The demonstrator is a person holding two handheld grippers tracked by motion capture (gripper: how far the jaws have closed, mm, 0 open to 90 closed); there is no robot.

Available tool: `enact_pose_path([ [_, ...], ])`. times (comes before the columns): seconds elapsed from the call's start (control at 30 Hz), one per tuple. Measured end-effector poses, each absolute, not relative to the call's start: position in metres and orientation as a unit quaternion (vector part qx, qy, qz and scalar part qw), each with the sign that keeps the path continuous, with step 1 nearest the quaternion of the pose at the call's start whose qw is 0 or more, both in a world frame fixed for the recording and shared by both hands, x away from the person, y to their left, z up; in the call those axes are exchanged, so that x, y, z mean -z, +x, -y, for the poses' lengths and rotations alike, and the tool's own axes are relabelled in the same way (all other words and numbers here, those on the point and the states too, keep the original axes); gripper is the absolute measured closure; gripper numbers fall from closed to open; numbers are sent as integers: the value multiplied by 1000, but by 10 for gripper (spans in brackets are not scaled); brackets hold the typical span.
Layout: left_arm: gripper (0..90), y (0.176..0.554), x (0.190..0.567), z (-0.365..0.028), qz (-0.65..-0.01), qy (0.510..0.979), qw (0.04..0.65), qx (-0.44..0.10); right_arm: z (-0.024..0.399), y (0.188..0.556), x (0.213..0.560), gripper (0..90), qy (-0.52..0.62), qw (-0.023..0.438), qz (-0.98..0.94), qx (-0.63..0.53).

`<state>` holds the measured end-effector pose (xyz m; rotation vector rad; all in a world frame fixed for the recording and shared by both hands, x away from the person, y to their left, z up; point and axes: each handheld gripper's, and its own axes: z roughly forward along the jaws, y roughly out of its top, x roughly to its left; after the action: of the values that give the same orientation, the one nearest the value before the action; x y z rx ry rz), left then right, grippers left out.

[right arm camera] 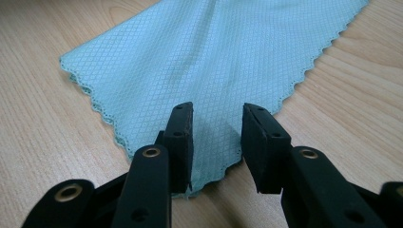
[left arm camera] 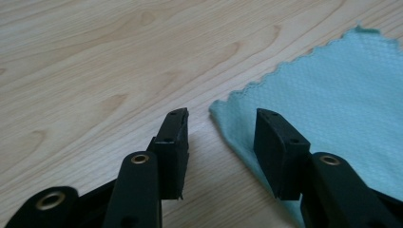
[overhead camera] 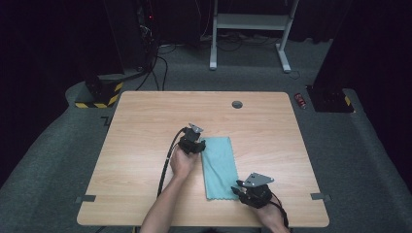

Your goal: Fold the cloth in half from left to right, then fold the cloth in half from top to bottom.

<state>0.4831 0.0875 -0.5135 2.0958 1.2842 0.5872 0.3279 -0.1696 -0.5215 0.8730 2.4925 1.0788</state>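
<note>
A teal cloth (overhead camera: 219,165) with scalloped edges lies flat as a long folded strip on the wooden table (overhead camera: 145,121). My left gripper (overhead camera: 197,145) sits at the cloth's far left corner. In the left gripper view the left gripper (left arm camera: 221,118) is open, with the corner of the cloth (left arm camera: 332,95) just ahead of the gap and under the right jaw. My right gripper (overhead camera: 238,187) rests at the cloth's near right corner. In the right gripper view the right gripper (right arm camera: 217,111) is open low over the cloth (right arm camera: 209,61), and its pads do not press on it.
A round grey cable hole (overhead camera: 237,104) sits near the table's far edge. Tape marks (overhead camera: 86,198) lie at the near corners. Beyond the table on the floor stand a white desk frame (overhead camera: 250,29), a yellow-black striped base (overhead camera: 99,94) and a red can (overhead camera: 301,100).
</note>
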Motion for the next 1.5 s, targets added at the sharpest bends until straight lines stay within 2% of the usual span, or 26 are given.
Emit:
enact_pose_path([
  [0.23, 528, 470, 511, -98, -493, 782, 324, -202, 171, 329, 521, 641, 303, 141, -865, -375],
  [0.6, 429, 421, 503, -98, -469, 786, 365, -168, 173, 334, 520, 641, 304, 139, -857, -392],
  [0.77, 423, 407, 504, -95, -458, 794, 355, -181, 173, 335, 520, 640, 302, 142, -860, -386],
  [1.03, 428, 399, 514, -96, -445, 815, 303, -212, 175, 337, 521, 638, 310, 137, -862, -378],
  [1.2, 429, 395, 515, -103, -457, 808, 308, -209, 177, 338, 522, 634, 312, 133, -861, -379],
  [1.4, 414, 379, 508, -105, -462, 786, 374, -168, 177, 339, 522, 633, 311, 133, -861, -380],
  [1.5, 399, 369, 507, -97, -447, 793, 383, -155, 177, 340, 522, 631, 312, 133, -860, -380],
])
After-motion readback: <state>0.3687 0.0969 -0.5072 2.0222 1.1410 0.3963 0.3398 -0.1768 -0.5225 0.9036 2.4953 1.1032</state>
